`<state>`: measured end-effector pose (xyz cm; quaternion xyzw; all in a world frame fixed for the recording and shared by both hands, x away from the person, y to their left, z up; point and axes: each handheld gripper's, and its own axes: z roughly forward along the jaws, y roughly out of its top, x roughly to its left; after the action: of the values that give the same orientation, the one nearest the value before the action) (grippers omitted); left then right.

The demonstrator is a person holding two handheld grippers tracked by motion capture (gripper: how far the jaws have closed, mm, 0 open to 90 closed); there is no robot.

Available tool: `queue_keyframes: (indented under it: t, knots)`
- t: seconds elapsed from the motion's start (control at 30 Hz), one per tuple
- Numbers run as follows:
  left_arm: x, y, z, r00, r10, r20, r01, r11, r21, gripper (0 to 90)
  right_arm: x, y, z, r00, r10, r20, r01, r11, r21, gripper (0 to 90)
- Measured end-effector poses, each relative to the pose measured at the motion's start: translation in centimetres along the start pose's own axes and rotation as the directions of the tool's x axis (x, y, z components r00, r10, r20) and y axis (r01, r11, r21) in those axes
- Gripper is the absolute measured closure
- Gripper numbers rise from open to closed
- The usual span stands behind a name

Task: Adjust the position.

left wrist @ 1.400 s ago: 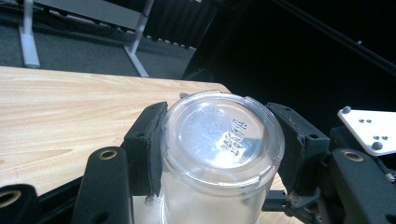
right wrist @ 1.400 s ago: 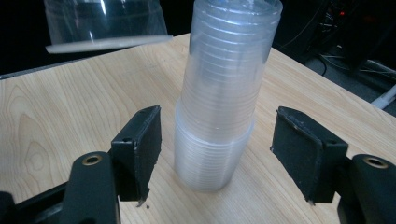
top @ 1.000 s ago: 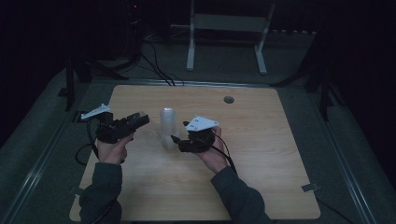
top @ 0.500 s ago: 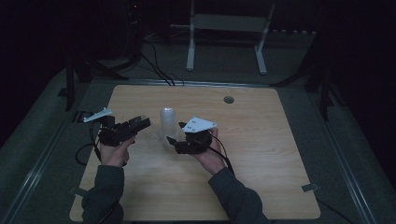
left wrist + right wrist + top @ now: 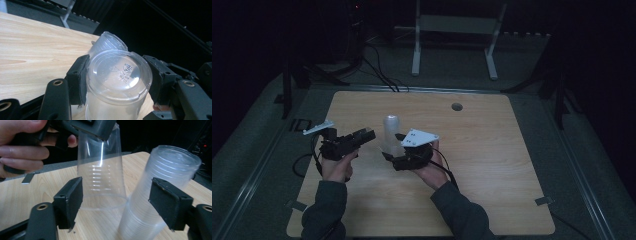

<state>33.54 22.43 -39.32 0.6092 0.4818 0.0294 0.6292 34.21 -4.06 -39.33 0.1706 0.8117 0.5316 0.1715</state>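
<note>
The left gripper (image 5: 117, 85) grips one clear cup (image 5: 118, 82), already lifted off the stack of cups (image 5: 391, 132), which stands on the table (image 5: 492, 165) at 11 o'clock of the right gripper (image 5: 117, 202). Its jaws have just been opening and now stand apart around the stack. Better to keep the stack steady while the cup goes away. Compared with before, both hands sit slightly nearer.

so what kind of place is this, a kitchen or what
More likely a dim lab or recording room than a kitchen: a bare wooden table with a cable hole, cables on the floor, and a metal stand behind.
</note>
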Motion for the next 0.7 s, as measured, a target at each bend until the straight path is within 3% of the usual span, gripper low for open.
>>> queue_keyframes:
  t: [0.4,0.7]
  knots:
    - [0.1,-0.5,0.2,0.9983,-0.038,0.044,0.038,0.9993,0.001,42.0,0.9,0.0,0.9,0.9995,-0.014,-0.029,0.013,1.0,-0.015,22.3]
    - [-0.1,-0.7,0.6,0.9956,-0.053,0.077,0.052,0.9986,0.007,42.0,1.3,-0.1,1.4,0.9986,-0.028,-0.044,0.028,1.0,0.007,21.7]
